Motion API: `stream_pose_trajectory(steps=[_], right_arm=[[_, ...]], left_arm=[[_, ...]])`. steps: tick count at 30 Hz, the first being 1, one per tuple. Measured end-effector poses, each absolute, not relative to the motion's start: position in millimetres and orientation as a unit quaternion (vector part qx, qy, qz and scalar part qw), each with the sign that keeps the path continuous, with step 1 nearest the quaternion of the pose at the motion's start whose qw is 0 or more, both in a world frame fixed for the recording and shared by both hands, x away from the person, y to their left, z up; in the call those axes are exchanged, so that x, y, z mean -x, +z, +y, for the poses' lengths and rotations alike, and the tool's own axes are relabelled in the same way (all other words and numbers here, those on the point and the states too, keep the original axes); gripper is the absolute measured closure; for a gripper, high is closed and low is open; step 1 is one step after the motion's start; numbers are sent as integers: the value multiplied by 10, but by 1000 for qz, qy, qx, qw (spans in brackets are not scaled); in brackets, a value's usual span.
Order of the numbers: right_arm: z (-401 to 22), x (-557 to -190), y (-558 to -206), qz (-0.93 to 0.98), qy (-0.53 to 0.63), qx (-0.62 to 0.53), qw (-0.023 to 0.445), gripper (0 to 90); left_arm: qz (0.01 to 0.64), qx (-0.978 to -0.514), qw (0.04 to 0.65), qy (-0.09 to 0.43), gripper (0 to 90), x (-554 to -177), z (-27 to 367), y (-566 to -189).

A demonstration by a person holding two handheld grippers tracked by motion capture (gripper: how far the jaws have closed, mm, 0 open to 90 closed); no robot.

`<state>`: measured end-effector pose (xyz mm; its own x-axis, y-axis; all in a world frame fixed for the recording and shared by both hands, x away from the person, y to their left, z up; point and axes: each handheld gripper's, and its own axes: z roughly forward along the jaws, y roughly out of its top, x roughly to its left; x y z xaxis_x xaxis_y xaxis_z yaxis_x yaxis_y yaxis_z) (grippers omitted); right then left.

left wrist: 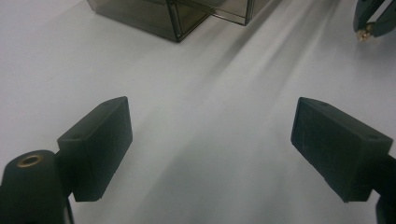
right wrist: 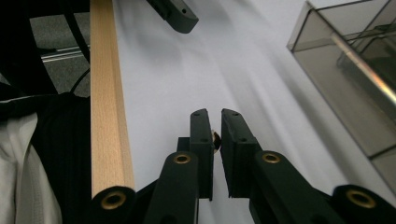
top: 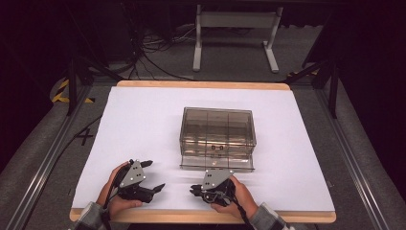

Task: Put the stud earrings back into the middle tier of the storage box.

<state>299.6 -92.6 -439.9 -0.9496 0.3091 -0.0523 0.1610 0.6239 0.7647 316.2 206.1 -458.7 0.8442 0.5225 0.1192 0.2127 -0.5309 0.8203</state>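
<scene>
The counter (top: 143,120) is covered by a white sheet with a wooden edge showing at the near side, and the largest thing on it is the smoked clear plastic drawer box (top: 218,136), standing near the middle, just beyond the two hands. Its bottom drawer (top: 216,162) looks pulled out a little toward the person — through the walls some small dark bits can be made out inside, too small to name.

The left gripper (top: 154,175) rests low over the sheet at the left, jaws spread wide with nothing between them; in the left gripper view only bare white sheet lies between its pads (left wrist: 100,144).

The right gripper (top: 195,191) sits just in front of the box, turned toward the left one, jaws drawn nearly together. In the right gripper view a tiny brownish item (right wrist: 216,138) is pinched between the jaws, barely peeking out — what it is cannot be told.

My judgement of the risks from here:
- The item is so small, and held so far in from the tips, that any easing of the pinch could let it fall onto the sheet, or over the wooden edge (right wrist: 106,102) close by.
- If it is meant for the box, the projecting drawer could be knocked by the gripper on the way and the light box pushed along the sheet.
- The two grippers are near each other; a quick swing could make them collide.
</scene>
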Motion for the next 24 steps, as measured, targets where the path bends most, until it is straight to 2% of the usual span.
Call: stream_pose_trajectory(steps=[24], right_arm=[[-1214,-3030,-4049,872,444,-150,140,843]], left_arm=[[216,-856,435,176,132,-3163,2062,-4587]])
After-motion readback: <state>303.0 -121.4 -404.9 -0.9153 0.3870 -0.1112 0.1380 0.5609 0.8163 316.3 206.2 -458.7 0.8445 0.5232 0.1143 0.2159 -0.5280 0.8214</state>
